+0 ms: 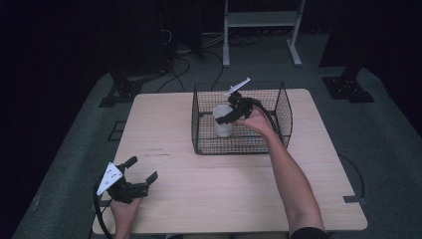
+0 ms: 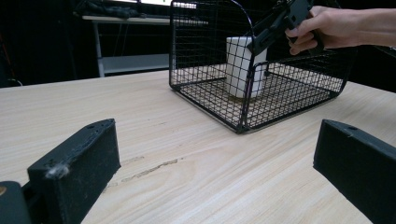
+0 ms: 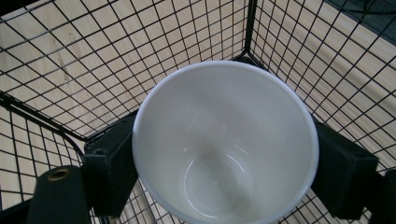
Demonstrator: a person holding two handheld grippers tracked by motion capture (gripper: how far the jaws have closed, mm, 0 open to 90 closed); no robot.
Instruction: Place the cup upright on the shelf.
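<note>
You've got one table (image 1: 199, 199), one wire basket (image 1: 283, 107), one white cup (image 1: 223, 122) and two grippers in play. The table is pale wood, bare apart from the basket, and it stands on grey carpet in a dark room, with cables and a white metal frame (image 1: 261, 20) on the floor at twelve o'clock.

The basket stands at about one o'clock from the table's middle, and the cup is upright on its floor, toward the left half. Your right gripper (image 1: 230, 115) reaches into the basket from above with its jaws on either side of the cup, closed against its wall. Your left gripper (image 1: 142, 172) rests down at seven o'clock on the table, jaws spread wide with nothing between them.

From the right gripper view you look straight down into the cup (image 3: 224, 144): smooth, white and empty inside, a black jaw pressed to each side, mesh (image 3: 70, 60) all around. The left gripper view gives you the side-on look: the cup (image 2: 243, 65) standing on the basket (image 2: 205, 56) floor and your right hand (image 2: 327, 25) over it.
</note>
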